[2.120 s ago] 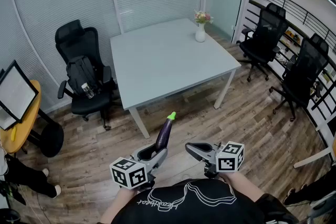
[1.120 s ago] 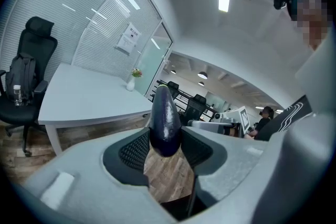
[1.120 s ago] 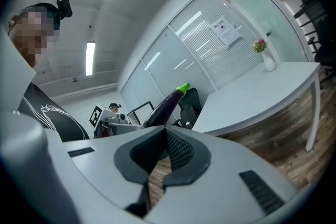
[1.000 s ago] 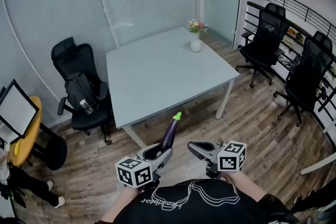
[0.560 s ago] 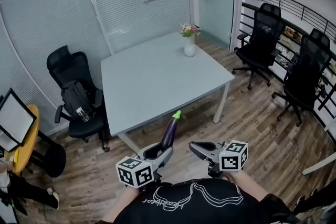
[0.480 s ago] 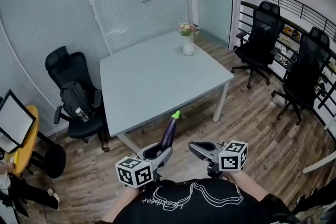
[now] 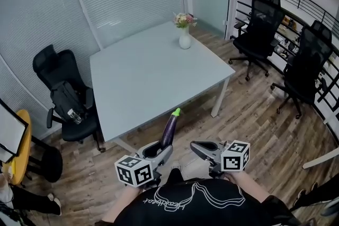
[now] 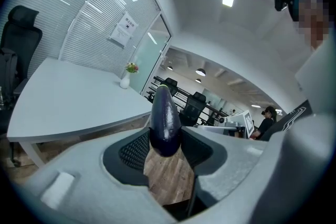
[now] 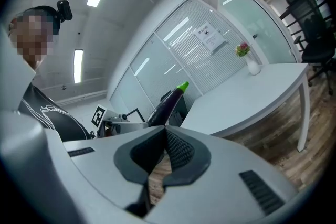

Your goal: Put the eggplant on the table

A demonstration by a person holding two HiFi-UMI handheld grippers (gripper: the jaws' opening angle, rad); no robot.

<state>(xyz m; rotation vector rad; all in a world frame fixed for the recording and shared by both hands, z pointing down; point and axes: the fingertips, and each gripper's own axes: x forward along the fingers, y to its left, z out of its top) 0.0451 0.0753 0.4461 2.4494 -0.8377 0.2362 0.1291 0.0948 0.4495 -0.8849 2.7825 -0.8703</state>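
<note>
Here, listed from the left edge of the head view: a round yellow tabletop (image 7: 14,152), partly cut off by the frame. Next, at middle left, a black office chair (image 7: 48,63) with a dark backpack (image 7: 68,101) on its seat, set just beside the left side of the table (image 7: 137,77). The table is pale grey and square and fills the centre of the frame. A white vase (image 7: 184,39) of flowers stands near its far corner, at upper centre. Lower centre, left of the midline: the left gripper (image 7: 160,148) with its marker cube (image 7: 132,171), its jaws clamped on the blunt end of the eggplant (image 7: 169,129). The left gripper view shows the pads pressing both sides of the purple body (image 8: 164,118). The eggplant is above the wooden floor (image 7: 254,124), just short of the table's near edge and not resting on it, its green stem tip pointing toward the table. Lower centre, right of the midline: the right gripper (image 7: 194,145), near the left one but apart from it. Its jaw tips are together and nothing is between them, as the right gripper view (image 9: 165,131) shows. At upper right and right edge: two more black chairs (image 7: 259,24), well apart from the table.
</note>
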